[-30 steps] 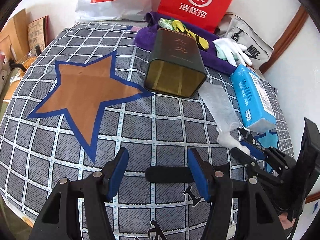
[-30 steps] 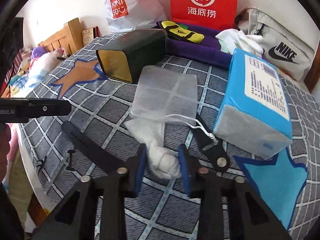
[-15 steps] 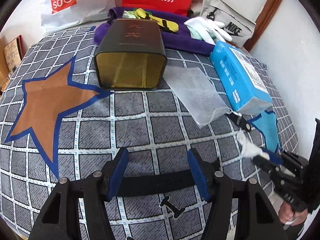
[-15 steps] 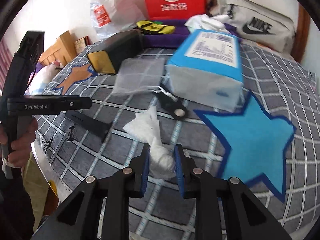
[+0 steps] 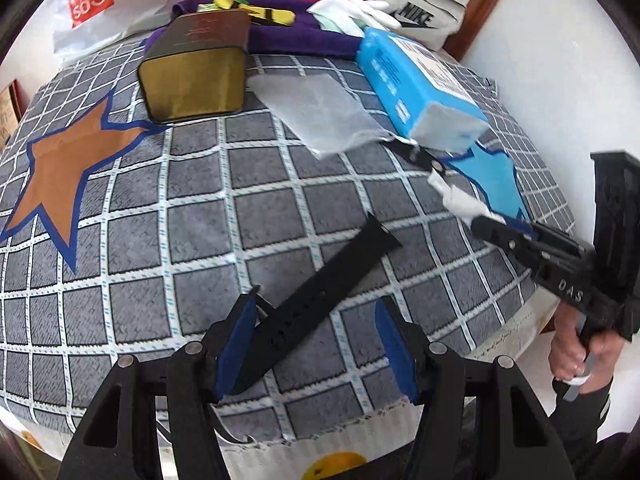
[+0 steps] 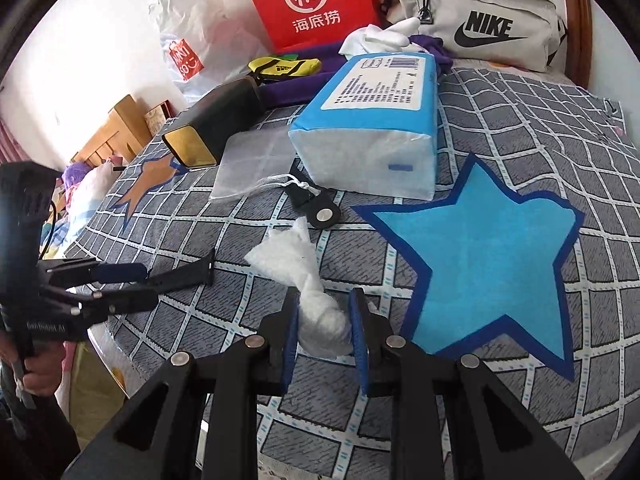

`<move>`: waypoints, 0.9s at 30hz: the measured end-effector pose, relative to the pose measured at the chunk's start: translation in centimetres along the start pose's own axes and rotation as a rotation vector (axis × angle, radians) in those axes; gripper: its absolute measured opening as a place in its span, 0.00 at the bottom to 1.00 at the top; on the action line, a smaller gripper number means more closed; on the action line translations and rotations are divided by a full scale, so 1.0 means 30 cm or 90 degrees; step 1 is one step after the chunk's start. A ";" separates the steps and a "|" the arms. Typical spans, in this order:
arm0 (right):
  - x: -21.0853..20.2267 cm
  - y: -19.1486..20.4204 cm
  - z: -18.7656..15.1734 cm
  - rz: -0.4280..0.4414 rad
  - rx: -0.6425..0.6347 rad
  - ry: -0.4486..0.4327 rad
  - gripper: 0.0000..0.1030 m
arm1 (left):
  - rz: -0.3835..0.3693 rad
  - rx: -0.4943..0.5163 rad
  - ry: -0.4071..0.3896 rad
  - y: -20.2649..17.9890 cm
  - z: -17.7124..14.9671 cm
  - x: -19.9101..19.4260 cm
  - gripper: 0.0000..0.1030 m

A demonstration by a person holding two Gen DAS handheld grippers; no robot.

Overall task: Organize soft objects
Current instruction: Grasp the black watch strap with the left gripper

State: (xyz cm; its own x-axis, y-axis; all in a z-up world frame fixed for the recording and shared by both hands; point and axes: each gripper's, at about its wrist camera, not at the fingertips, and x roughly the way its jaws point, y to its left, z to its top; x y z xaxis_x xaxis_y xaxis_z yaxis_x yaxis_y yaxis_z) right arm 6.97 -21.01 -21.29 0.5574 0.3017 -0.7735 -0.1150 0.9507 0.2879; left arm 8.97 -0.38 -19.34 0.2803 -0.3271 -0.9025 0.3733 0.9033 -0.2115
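The left tongs (image 5: 316,344) stand open over a black watch strap (image 5: 320,292) lying slantwise between the fingers on the checked bedcover (image 5: 200,208); the right tongs (image 6: 325,332) are clamped on a twisted white tissue (image 6: 316,312) — near the bed's edge; beyond lie a mesh pouch (image 6: 252,164) and a blue tissue pack (image 6: 372,120).

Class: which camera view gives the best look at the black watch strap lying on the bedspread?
The left wrist view. There the strap lies nearly whole, holes visible, running up from between the open left gripper fingers. The right wrist view shows only its far end at the left edge, small and partly hidden by that gripper.
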 end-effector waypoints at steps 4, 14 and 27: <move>-0.021 -0.041 -0.015 0.003 0.024 -0.004 0.23 | 0.011 0.037 0.001 -0.062 -0.018 0.009 0.58; -0.040 -0.087 -0.043 0.025 0.047 -0.008 0.24 | 0.098 0.086 -0.041 -0.153 0.010 0.045 0.29; -0.030 -0.079 -0.023 0.020 0.028 0.002 0.24 | 0.096 -0.049 -0.041 0.040 0.090 0.033 0.21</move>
State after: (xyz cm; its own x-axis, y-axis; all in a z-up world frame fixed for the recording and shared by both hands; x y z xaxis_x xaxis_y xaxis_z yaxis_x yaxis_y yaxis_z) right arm 6.16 -23.49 -21.66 0.5518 0.3318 -0.7652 -0.0963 0.9367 0.3368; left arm 12.09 -0.36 -19.48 0.3850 -0.2009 -0.9008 0.2552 0.9611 -0.1053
